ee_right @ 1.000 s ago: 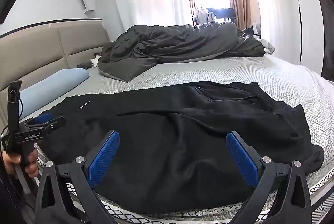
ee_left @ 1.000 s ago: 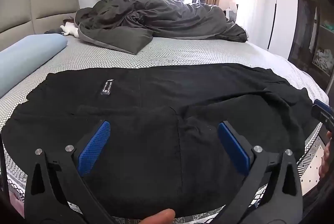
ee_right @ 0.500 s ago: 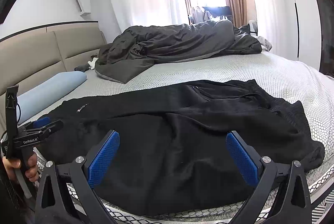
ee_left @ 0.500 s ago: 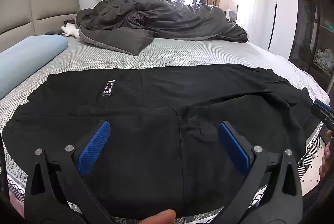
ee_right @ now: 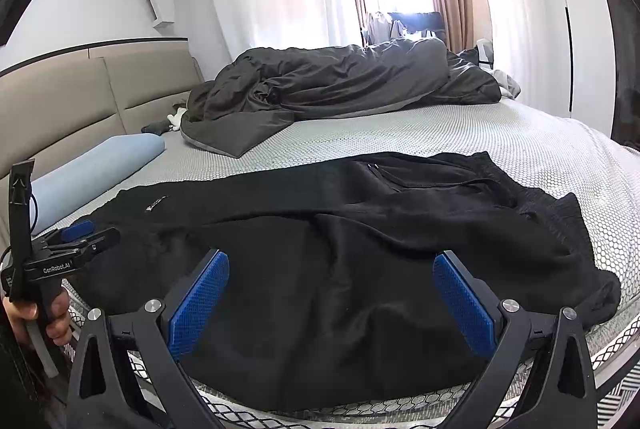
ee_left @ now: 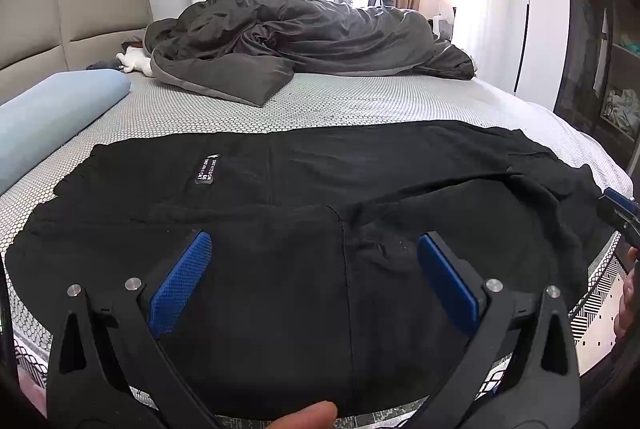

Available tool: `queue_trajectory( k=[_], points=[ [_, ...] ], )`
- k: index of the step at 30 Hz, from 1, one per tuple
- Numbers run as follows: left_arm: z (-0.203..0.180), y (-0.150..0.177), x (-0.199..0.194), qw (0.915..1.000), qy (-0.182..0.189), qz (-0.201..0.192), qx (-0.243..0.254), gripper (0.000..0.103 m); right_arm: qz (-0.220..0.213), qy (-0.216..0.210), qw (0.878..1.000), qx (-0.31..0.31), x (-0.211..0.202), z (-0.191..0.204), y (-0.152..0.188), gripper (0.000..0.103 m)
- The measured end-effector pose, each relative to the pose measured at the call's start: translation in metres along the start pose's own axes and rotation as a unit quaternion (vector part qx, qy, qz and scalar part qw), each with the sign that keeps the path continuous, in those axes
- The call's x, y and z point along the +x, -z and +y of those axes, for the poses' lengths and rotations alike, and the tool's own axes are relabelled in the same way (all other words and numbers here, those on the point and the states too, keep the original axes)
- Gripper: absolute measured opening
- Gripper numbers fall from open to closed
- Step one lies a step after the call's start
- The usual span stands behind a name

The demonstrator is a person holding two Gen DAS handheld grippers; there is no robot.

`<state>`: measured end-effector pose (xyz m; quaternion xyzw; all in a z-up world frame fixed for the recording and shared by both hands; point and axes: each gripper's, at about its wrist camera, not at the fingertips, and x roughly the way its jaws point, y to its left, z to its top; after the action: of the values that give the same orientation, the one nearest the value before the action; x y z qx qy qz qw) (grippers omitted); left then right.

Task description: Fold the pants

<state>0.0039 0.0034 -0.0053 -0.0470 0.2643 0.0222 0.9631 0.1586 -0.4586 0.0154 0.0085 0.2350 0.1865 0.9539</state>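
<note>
Bed (ee_left: 360,101) with one black pants (ee_left: 304,213) spread flat, one duvet (ee_left: 304,37), my two grippers, left (ee_left: 314,269) and right (ee_right: 330,293), both gaping wide, holding nothing

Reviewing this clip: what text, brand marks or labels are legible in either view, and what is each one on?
"GenRobot.AI": white lettering on the side of the black left hand-held gripper, read in the right wrist view.
Small black sewn label with white print on the black fabric pants: several lines, too small and blurred to read.
No other text is legible in either view.
</note>
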Motion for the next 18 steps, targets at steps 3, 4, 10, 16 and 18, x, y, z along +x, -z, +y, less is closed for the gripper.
queue_trajectory(
  k=[3,4,10,16,18],
  points=[
    [-0.0003,-0.0001,0.0003,1.0000,0.000,-0.001,0.000,0.102,0.000,-0.001,1.000,-0.001,0.0000,0.0001,-0.0003,0.103],
    [-0.0007,-0.0002,0.0004,1.0000,-0.001,-0.001,0.001,0.102,0.001,0.000,1.000,-0.001,-0.0006,0.0003,0.0000,0.103],
    [0.0000,-0.0014,-0.0019,1.0000,-0.001,0.000,0.001,0.102,0.000,-0.001,1.000,-0.002,-0.0004,-0.0001,-0.0010,0.103],
    [-0.0005,-0.0009,-0.0018,1.0000,-0.001,0.000,0.002,0.102,-0.001,-0.001,1.000,-0.002,-0.0009,0.0006,-0.0010,0.103],
    [-0.0005,-0.0009,-0.0022,1.0000,-0.001,0.000,0.002,0.102,-0.002,0.000,1.000,-0.004,0.0003,0.0017,-0.0014,0.103]
  ],
)
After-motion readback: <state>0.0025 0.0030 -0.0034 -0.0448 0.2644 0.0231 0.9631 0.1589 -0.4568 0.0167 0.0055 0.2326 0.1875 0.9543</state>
